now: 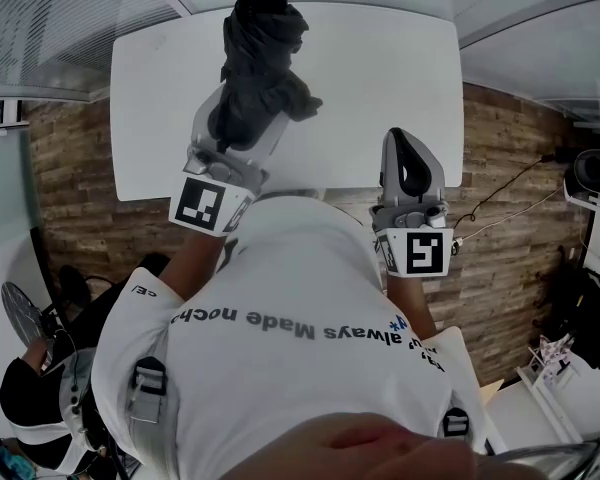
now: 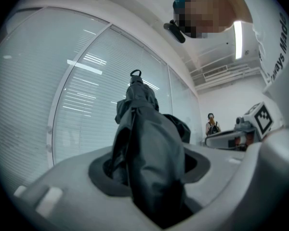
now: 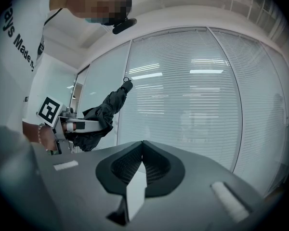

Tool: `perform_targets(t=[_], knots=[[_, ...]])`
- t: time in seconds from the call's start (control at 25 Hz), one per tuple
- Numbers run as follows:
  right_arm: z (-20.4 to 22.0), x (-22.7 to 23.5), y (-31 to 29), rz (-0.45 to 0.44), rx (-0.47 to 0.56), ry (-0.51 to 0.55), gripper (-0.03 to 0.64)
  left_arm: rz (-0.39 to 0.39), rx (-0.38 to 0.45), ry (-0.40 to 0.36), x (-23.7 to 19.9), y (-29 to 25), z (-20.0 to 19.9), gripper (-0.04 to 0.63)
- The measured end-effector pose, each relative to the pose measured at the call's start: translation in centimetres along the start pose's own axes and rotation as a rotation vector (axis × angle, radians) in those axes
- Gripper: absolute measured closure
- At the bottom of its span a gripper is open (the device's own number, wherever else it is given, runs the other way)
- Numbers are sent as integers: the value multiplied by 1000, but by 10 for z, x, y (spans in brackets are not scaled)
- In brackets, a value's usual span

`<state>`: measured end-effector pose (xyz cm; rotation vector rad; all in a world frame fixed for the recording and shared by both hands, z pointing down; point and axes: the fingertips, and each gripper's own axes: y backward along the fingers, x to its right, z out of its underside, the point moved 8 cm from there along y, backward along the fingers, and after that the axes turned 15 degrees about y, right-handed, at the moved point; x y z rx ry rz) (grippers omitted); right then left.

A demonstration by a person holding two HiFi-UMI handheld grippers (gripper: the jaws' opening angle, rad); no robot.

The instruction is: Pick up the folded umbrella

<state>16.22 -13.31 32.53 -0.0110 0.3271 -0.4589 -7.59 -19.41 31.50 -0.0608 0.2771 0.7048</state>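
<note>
The folded umbrella (image 1: pixel 258 68) is dark grey, with loose crumpled fabric and a small loop at its tip. My left gripper (image 1: pixel 242 118) is shut on its lower part and holds it level above the white table (image 1: pixel 380 78). In the left gripper view the umbrella (image 2: pixel 149 148) fills the space between the jaws of the left gripper (image 2: pixel 149 170) and points away from the camera. My right gripper (image 1: pixel 408 140) hovers to the right, apart from the umbrella. In its own view the right gripper (image 3: pixel 143 150) has its pads together with nothing between them, and the umbrella (image 3: pixel 103 112) shows at the left.
Under the white table lies a wood-plank floor (image 1: pixel 510 158) with cables (image 1: pixel 500 203) at the right. Glass walls with blinds (image 3: pixel 197 105) surround the room. A person (image 2: pixel 212 124) stands far off in the left gripper view. Dark gear (image 1: pixel 40 318) lies on the floor at the left.
</note>
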Motion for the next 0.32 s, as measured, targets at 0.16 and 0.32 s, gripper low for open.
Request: perform_targets(t=[0.16, 0.32], knots=[[0, 0, 4, 1, 0, 0, 617, 2, 1, 0, 4, 1, 0, 354], [-3, 2, 10, 2, 4, 2, 617, -1, -6, -5, 10, 4, -2, 354]])
